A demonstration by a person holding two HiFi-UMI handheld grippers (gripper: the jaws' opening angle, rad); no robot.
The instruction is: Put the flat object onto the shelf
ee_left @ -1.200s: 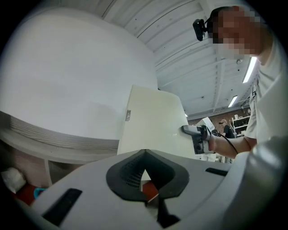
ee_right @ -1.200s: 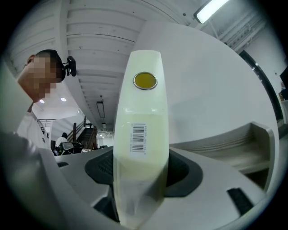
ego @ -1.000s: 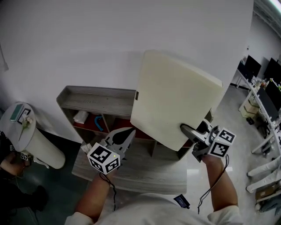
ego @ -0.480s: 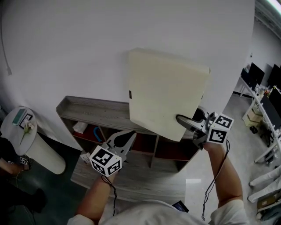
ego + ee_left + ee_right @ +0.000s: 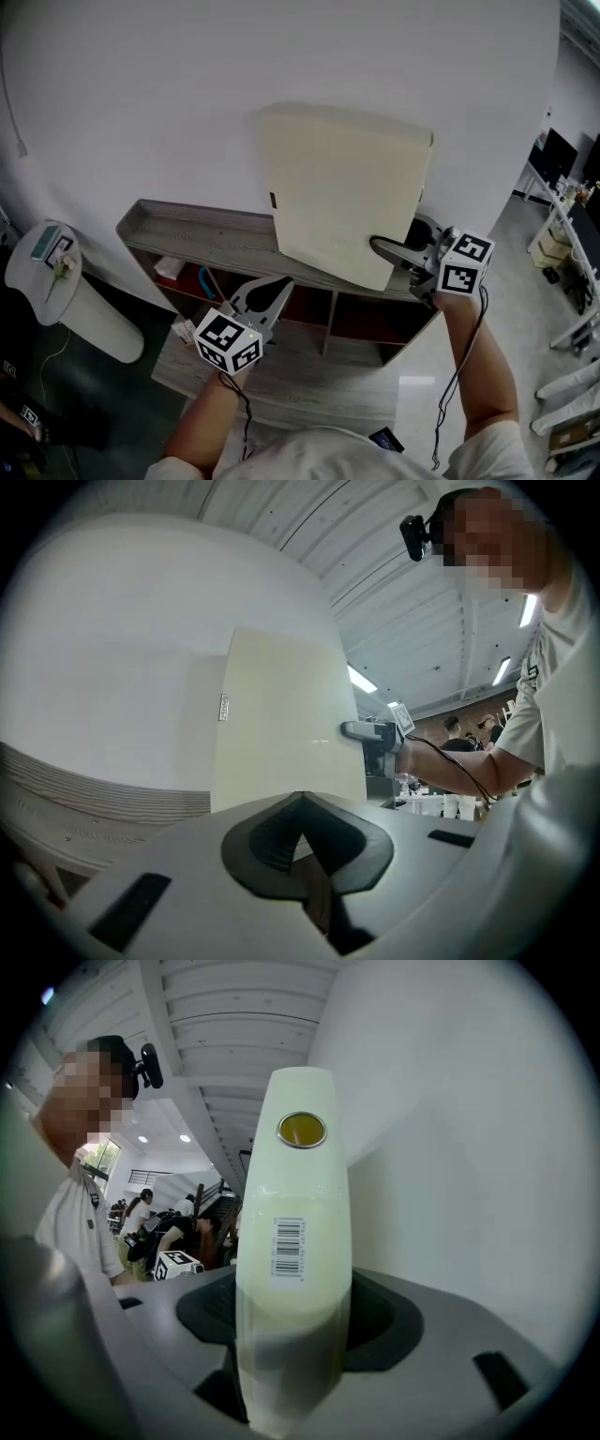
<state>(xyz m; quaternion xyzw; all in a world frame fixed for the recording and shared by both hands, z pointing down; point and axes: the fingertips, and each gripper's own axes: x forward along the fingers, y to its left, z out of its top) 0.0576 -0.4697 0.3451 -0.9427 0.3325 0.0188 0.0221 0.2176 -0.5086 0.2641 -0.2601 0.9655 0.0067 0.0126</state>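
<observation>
The head view alone shows the whole layout. The right gripper (image 5: 380,247) holds the cream board (image 5: 342,187) upright in front of the wall (image 5: 187,94), above the grey shelf (image 5: 202,230). The left gripper (image 5: 272,291) is lower, in front of the shelf's open compartments.

Only the right gripper view shows the grip itself. The board (image 5: 292,1204) stands edge-on with the fingers (image 5: 380,1321) clamped on either face. This edge carries a barcode (image 5: 291,1239) and a round yellow spot (image 5: 302,1130).

The left gripper view shows its own fingers (image 5: 272,836) closed together with nothing between them. Beyond them is the board's broad face (image 5: 286,724) with a small tag (image 5: 224,707), and the right gripper (image 5: 370,733) at its edge.

In the head view one right finger is hidden behind the board. The board's bottom edge overlaps the shelf top there and is cut off by the gripper body in the left gripper view, so I cannot tell whether it touches the shelf. The items in the compartments are too small to name.
</observation>
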